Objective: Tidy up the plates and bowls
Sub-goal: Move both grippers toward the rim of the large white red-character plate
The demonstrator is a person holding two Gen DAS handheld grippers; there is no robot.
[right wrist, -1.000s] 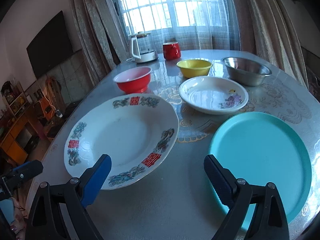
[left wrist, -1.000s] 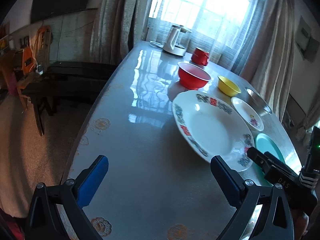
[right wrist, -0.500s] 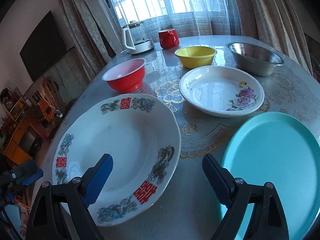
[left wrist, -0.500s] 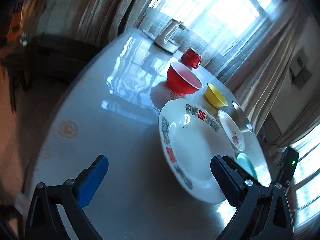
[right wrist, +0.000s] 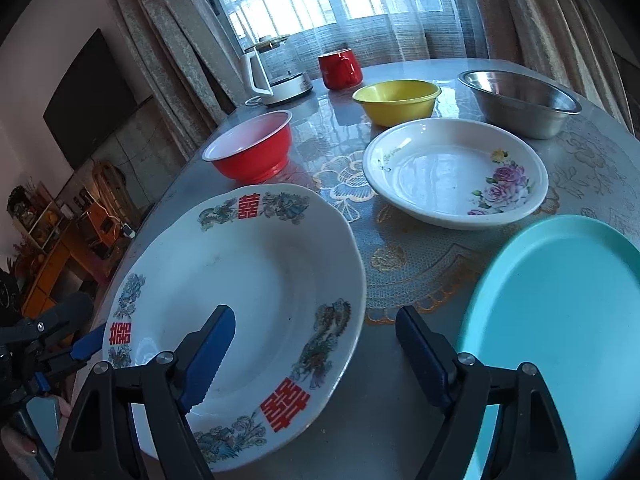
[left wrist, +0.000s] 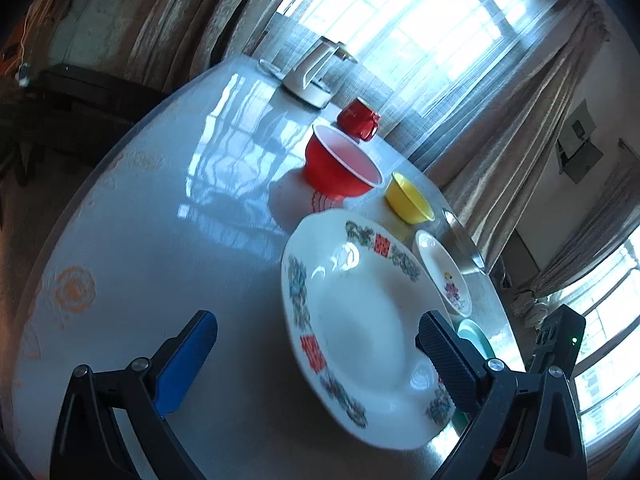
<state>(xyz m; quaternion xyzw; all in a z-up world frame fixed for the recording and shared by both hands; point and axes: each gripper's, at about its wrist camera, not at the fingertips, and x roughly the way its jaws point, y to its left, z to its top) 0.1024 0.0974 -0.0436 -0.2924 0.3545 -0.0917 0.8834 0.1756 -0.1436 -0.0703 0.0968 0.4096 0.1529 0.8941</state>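
Plate (right wrist: pixel 248 280) rim between right hand-held gripper (right wrist: pixel 316 344) pads

Home dining room: curtains (right wrist: pixel 168 40), kettle (right wrist: pixel 276 72), table (right wrist: pixel 400 240).

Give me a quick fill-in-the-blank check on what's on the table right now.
1. The bowl nearest the kettle is ____.
2. The plate right of the big patterned plate is coloured ____.
3. The bowl behind the flowered plate is made of ____.

Missing words: red; teal; metal.
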